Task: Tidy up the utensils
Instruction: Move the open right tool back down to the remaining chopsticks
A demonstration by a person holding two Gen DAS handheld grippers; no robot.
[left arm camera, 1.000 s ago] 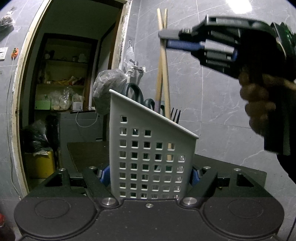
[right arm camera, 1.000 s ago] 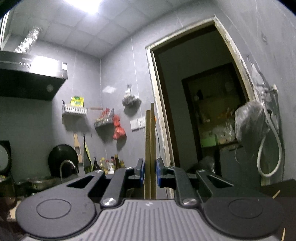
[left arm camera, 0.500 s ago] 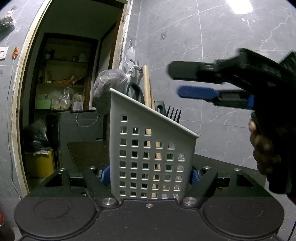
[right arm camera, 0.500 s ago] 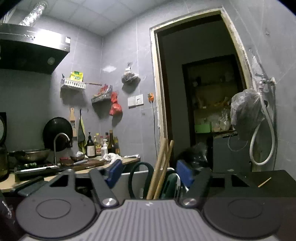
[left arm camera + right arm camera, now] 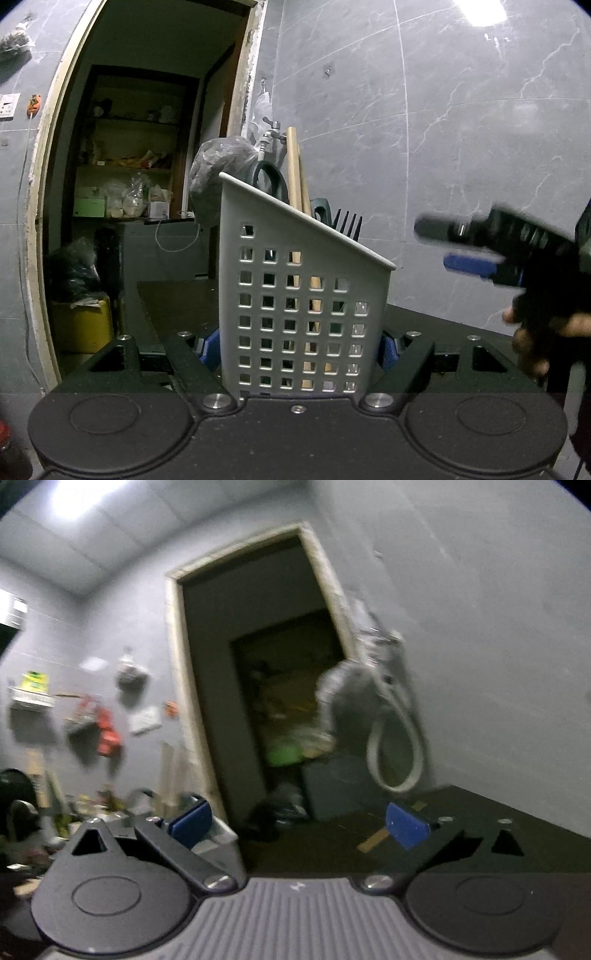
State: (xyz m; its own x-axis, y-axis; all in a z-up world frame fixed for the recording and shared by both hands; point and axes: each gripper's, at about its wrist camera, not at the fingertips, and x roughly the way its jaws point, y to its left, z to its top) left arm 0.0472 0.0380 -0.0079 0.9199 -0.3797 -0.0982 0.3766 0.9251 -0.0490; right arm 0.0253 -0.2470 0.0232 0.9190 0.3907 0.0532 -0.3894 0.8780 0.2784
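A white plastic utensil holder (image 5: pixel 303 314) with a grid of square holes and a slanted top edge stands upright in the middle of the left wrist view, clamped between the blue pads of the left tongs (image 5: pixel 297 349), one pad pressed against each side of its base. Inside the holder, two wooden chopsticks (image 5: pixel 295 173) lean toward its taller back corner, their tops rising well above the rim. Beside them sit the black looped handles of a pair of scissors (image 5: pixel 271 181), and the dark tines of a fork (image 5: pixel 349 227) poke up near the lower end of the rim. The holder sits over a dark worktop (image 5: pixel 173 306) set against a grey marble-tiled wall. To the right of the holder, well apart from it, the right tongs (image 5: pixel 456 245) appear blurred and held in a hand (image 5: pixel 539 332); their two fingers are spread apart with nothing between them. The right wrist view is heavily blurred: the right tongs (image 5: pixel 297 821) show blue pads set wide apart and empty, facing an open doorway (image 5: pixel 266 686), with a looped white hose (image 5: pixel 395 753) hanging on the wall to the right.
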